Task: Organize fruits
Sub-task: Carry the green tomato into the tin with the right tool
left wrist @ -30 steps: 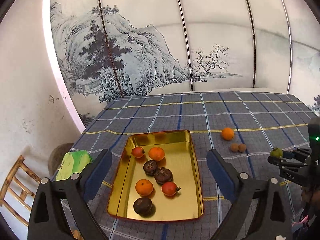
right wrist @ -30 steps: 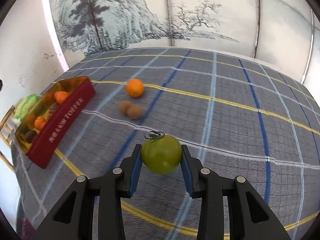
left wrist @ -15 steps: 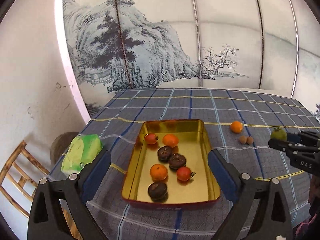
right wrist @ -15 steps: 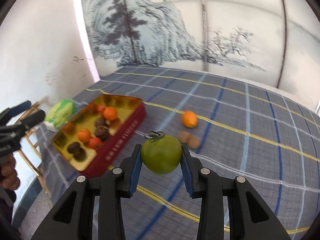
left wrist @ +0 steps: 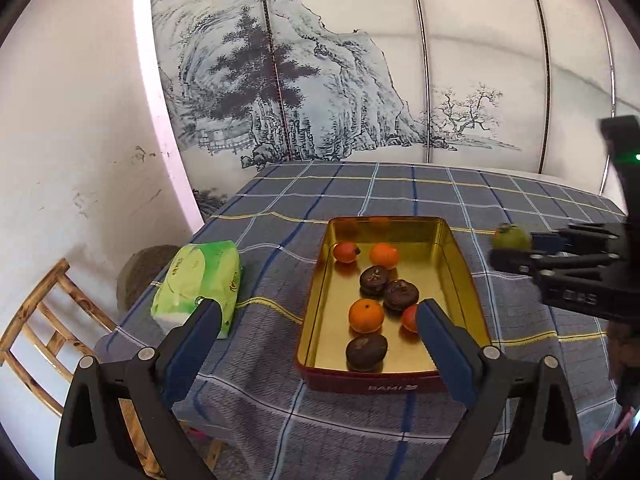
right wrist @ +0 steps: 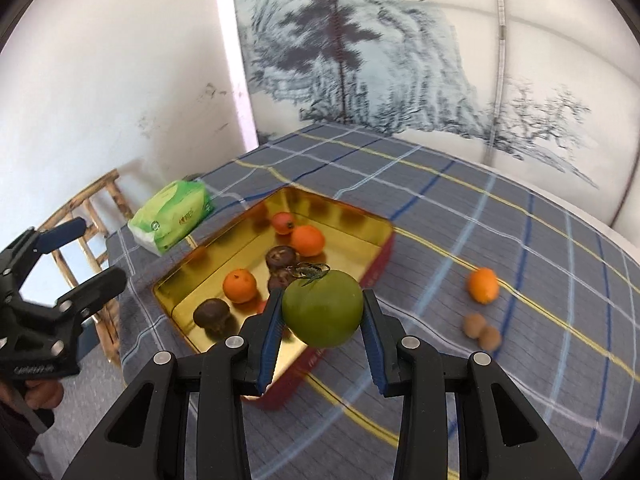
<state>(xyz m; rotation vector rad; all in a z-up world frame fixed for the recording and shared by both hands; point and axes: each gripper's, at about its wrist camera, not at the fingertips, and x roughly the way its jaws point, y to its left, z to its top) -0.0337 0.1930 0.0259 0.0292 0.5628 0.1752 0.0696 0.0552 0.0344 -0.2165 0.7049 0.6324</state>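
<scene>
Since a second ago, when it hung over bare checked cloth (right wrist: 500, 216), the right gripper (right wrist: 322, 314) has swung across to the gold tin (right wrist: 372, 222), pads clamped on the green tomato (right wrist: 322, 308), so the drop looks close. Left gripper (left wrist: 316, 320) hangs open near the tin's front, holding nothing. Seven fruits already crowd the tin, so free floor is tight; an orange (right wrist: 484, 285) and two brown fruits (right wrist: 482, 332) wait outside.

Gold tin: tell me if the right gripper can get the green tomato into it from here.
Probably yes. The right gripper is shut on the green tomato by the gold tin. The tin is open-topped with bare floor; the left gripper hangs clear.
</scene>
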